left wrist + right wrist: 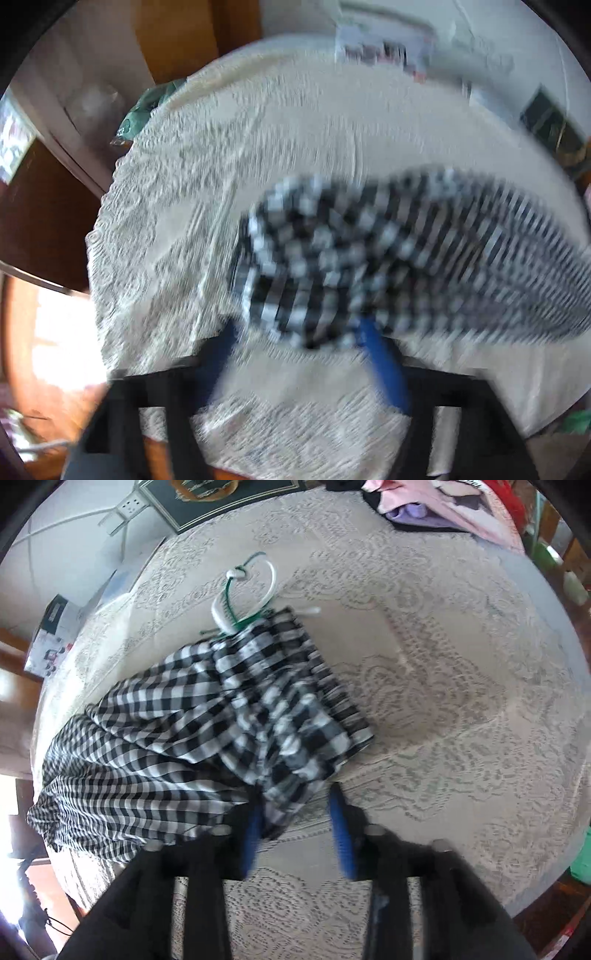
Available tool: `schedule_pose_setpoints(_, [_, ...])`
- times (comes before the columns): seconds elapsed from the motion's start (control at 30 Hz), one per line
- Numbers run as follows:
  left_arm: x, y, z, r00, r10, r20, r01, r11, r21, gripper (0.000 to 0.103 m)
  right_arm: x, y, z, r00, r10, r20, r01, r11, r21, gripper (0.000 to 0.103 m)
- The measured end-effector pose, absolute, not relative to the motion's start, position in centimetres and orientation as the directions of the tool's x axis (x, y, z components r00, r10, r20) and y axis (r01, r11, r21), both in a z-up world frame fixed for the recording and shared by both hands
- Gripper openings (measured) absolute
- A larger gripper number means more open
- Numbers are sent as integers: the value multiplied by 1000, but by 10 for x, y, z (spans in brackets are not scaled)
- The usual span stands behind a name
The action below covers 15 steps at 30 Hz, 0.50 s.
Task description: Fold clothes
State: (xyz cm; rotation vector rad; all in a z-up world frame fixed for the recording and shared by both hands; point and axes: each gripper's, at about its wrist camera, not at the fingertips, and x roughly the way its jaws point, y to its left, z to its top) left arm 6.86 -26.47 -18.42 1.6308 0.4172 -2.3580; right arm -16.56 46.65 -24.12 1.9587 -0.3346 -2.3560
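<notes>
- Gingham garment (207, 716) – black-and-white checked cloth, bunched and creased – lies on the lace tablecloth (461, 709) of a round table, stretching from near the middle toward the table's left edge in the right wrist view, where one end drapes over the rim.
- Its gathered, pleated band sits at the end nearest the middle; the same garment (388, 254) fills the centre of the heavily blurred left wrist view.
- Right gripper (299, 808) has its blue fingers (341, 834) spread apart, with a hanging fold of the checked cloth between them; whether either finger touches it cannot be told.
- Left gripper (295, 332) also shows blue fingers (384, 365) standing apart at the near edge of the cloth – motion blur hides whether they grip anything.
- White and green clothes hangers (247, 594) lie just beyond the pleated band, partly tucked under the fabric.
- Pile of pink, purple and red clothes (443, 506) rests at the far edge of the table.
- Dark framed board (229, 502) sits past the far left rim, with a white box (55, 627) by the left rim.
</notes>
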Motion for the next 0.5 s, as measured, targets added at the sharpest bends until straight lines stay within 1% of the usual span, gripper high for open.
schedule_pose_setpoints(0.07, [50,-277,-174,-364,-10,-931,375,-917,-137,97,-167,468,-233,-213,-178,-961,-92,-975,202,56])
schedule_pose_setpoints(0.1, [39,-282,-173,-351,-2,-936,382,-913,-141,100,-167,467,-228,-226,-184,-957,-94,-973,210,56])
schedule_pose_setpoints(0.13, [28,-287,-173,-337,6,-941,389,-910,-145,100,-168,468,-224,-237,-190,-953,-99,-971,218,56])
schedule_pose_setpoints(0.3, [-18,-305,-210,-214,111,-971,459,-866,-200,100,-168,467,-221,-249,-202,-947,-110,-966,235,56])
schedule_pose_setpoints(0.33, [-21,-307,-219,-196,113,-974,480,-855,-196,92,-169,466,-223,-245,-201,-949,-111,-966,233,56])
schedule_pose_setpoints(0.37, [-23,-308,-226,-183,113,-977,495,-847,-191,77,-169,466,-225,-240,-199,-950,-113,-966,231,56])
schedule_pose_setpoints(0.4, [-25,-308,-231,-179,128,-976,506,-838,-203,33,-169,465,-227,-236,-198,-951,-114,-967,229,56])
schedule_pose_setpoints(0.43, [-26,-308,-236,-178,149,-973,514,-828,-221,20,-169,464,-229,-230,-197,-953,-113,-967,227,56])
schedule_pose_setpoints(0.5, [-25,-299,-227,-209,144,-967,485,-843,-231,15,-167,466,-236,-221,-190,-957,-107,-970,218,56])
